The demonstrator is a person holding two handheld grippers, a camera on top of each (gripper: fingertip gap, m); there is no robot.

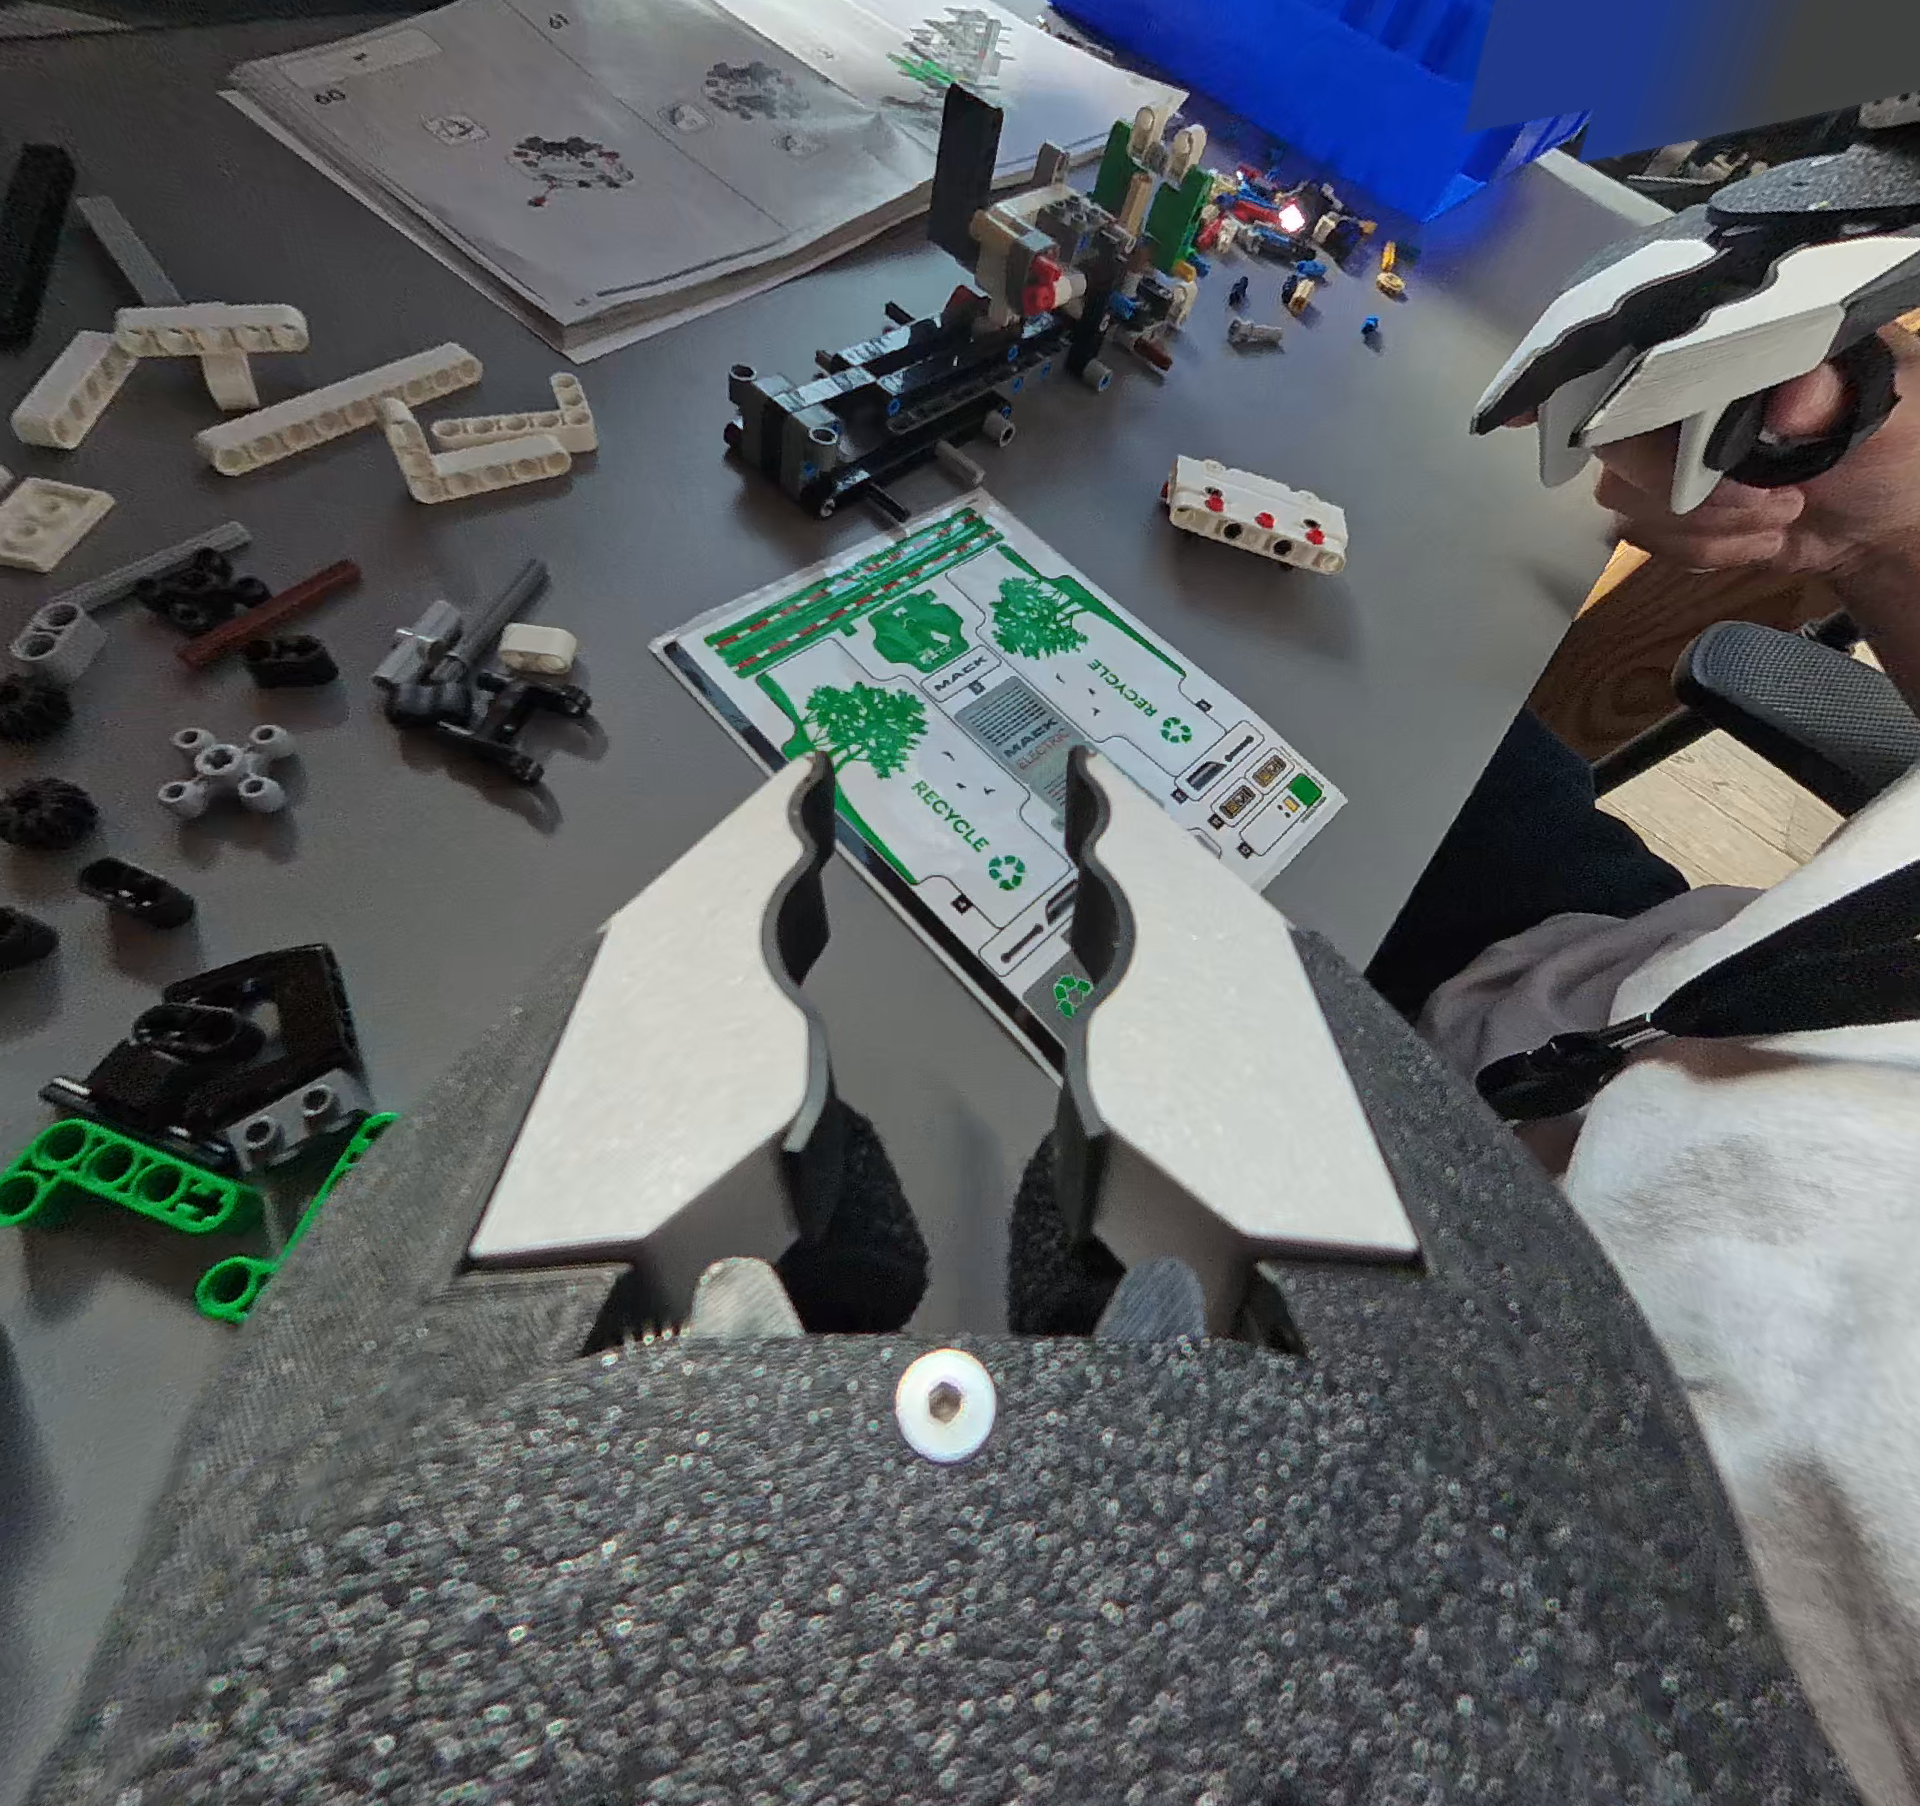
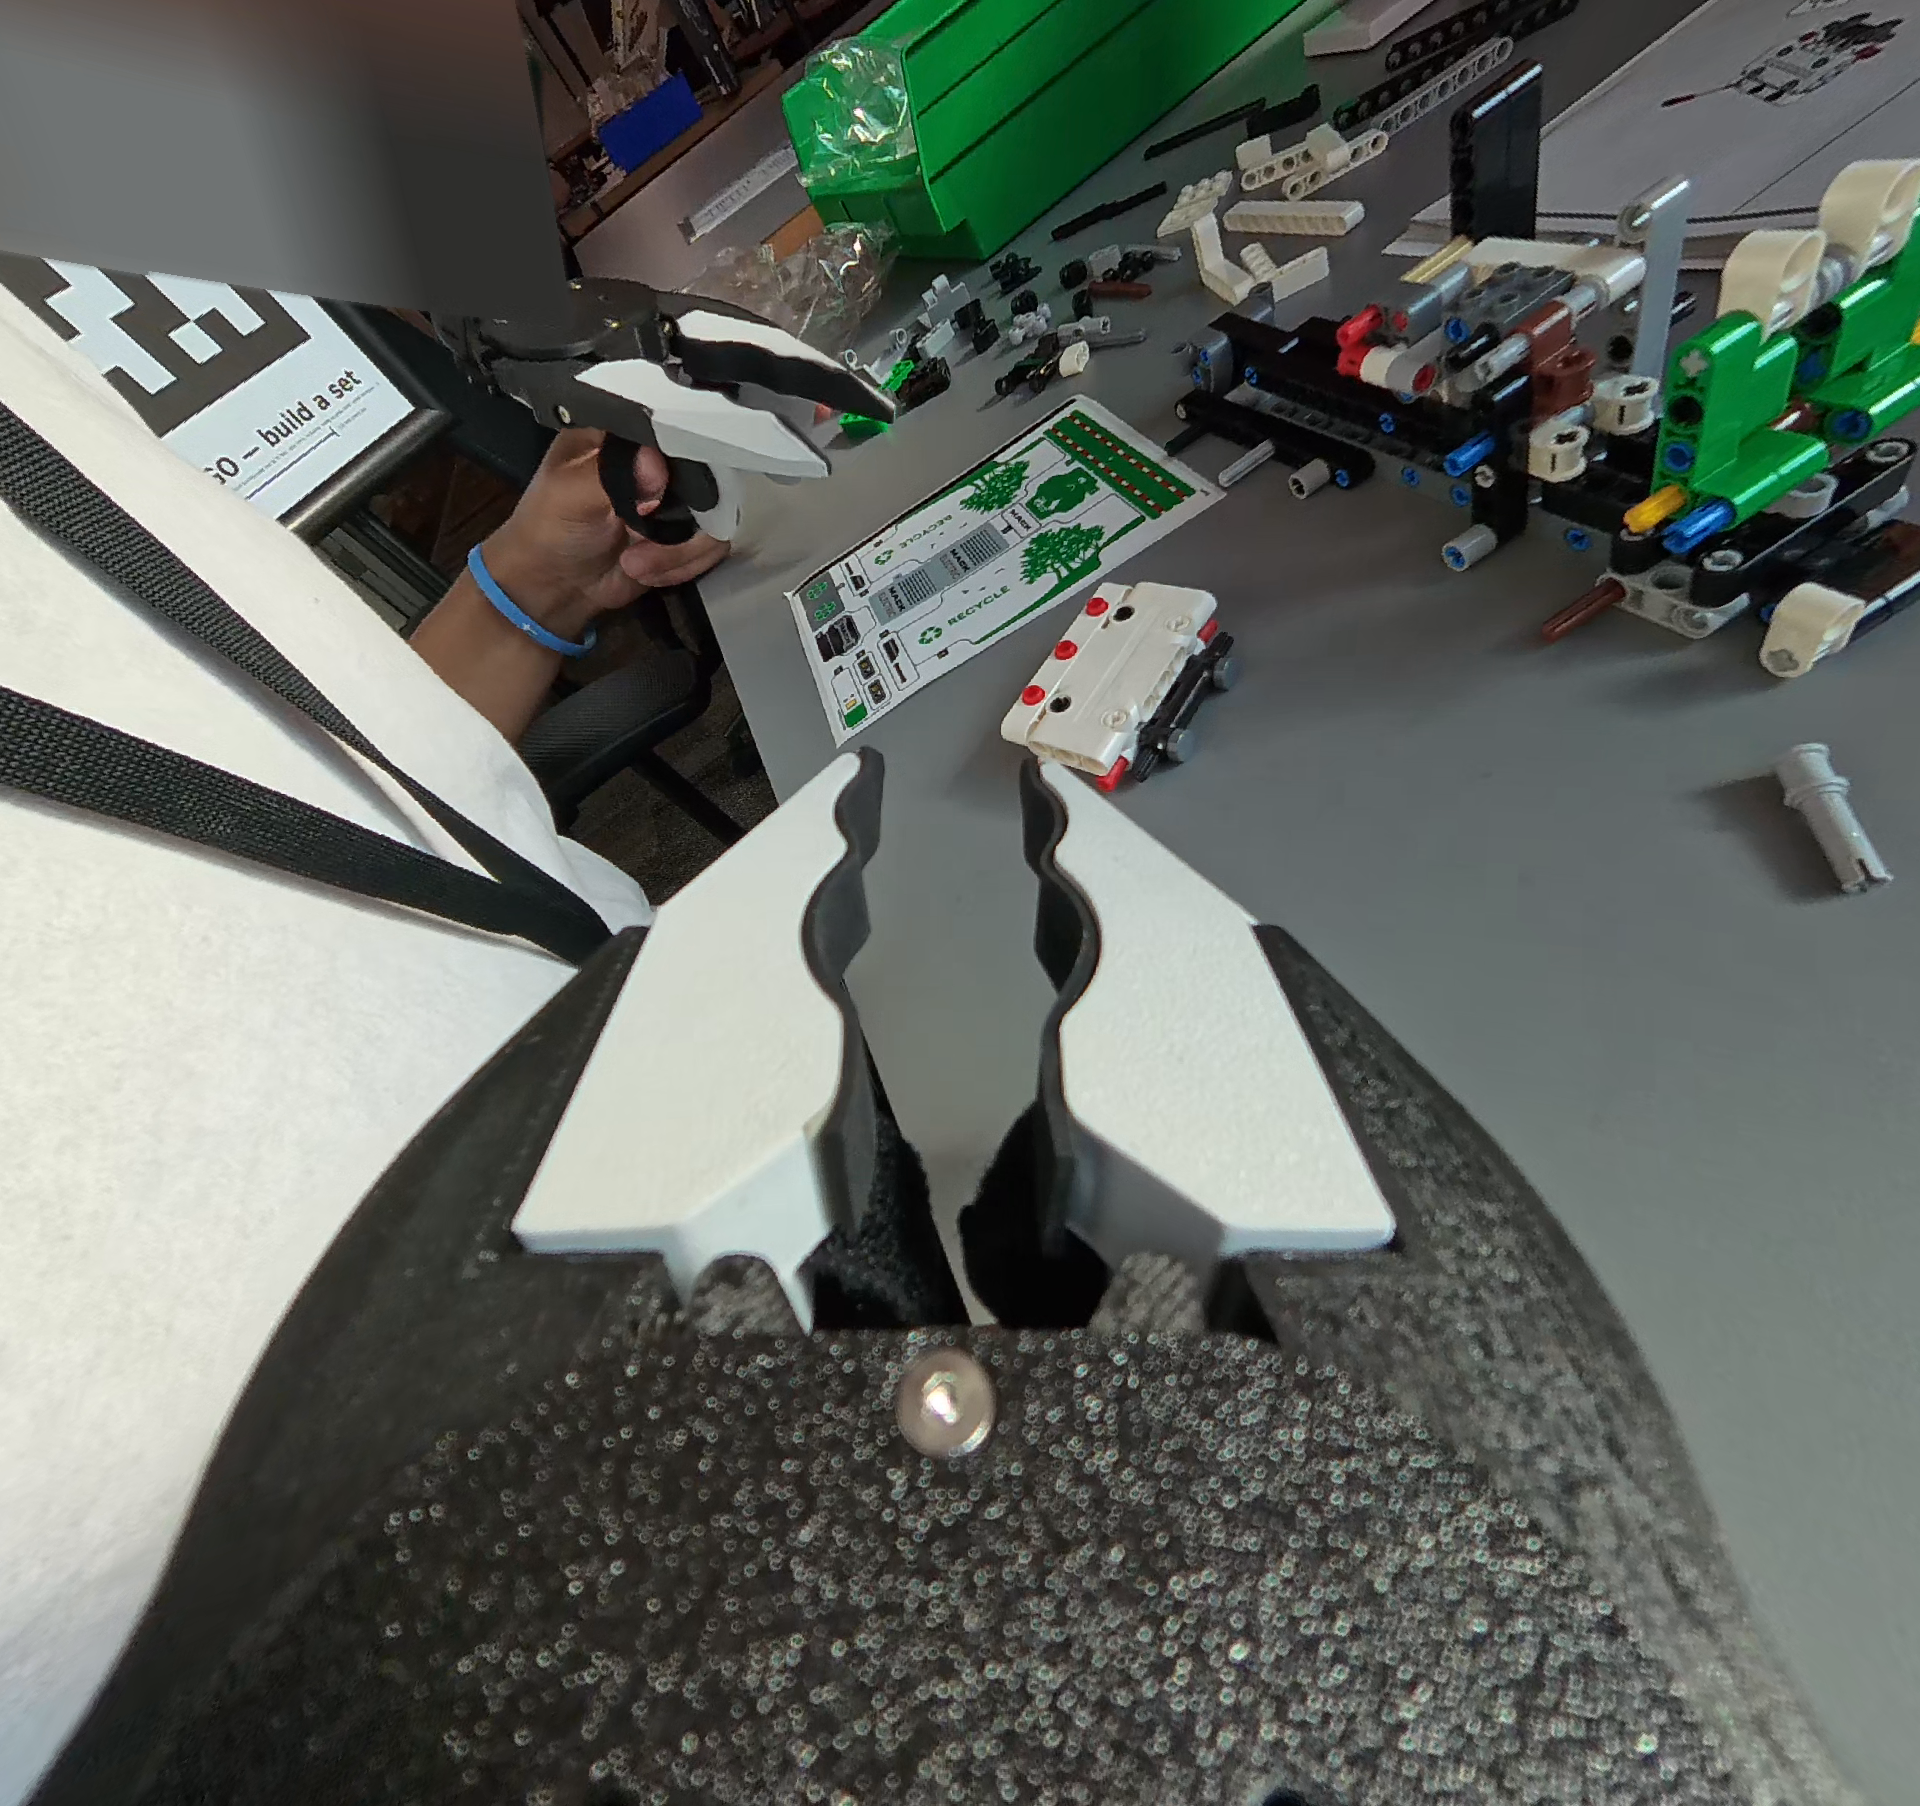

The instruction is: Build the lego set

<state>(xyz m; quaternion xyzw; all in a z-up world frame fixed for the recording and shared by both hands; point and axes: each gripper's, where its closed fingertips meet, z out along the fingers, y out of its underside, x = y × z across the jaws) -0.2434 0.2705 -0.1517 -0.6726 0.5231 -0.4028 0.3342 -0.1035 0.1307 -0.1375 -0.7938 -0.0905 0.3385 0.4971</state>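
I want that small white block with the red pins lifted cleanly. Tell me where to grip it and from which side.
Grip the white block across its two long flat sides, midway along, coming down from above with the open right claw, which is nearest. It lies flat on the grey table with its broad face up; red pins line one long edge and a black axle piece the other, so keep the pads between them.

Your grey table [image 1: 1403,613] carries a green-and-white sticker sheet [image 1: 997,748] lying flat near its edge. Just beyond it sits a small white brick assembly with red pins [image 1: 1257,515], and farther back a long black, green and white partly built model [image 1: 977,343]. An open instruction booklet [image 1: 623,146] lies behind that. To your left are loose white beams [image 1: 332,406] and small grey and black parts [image 1: 478,665]. A lone grey pin [image 2: 1829,816] lies apart.
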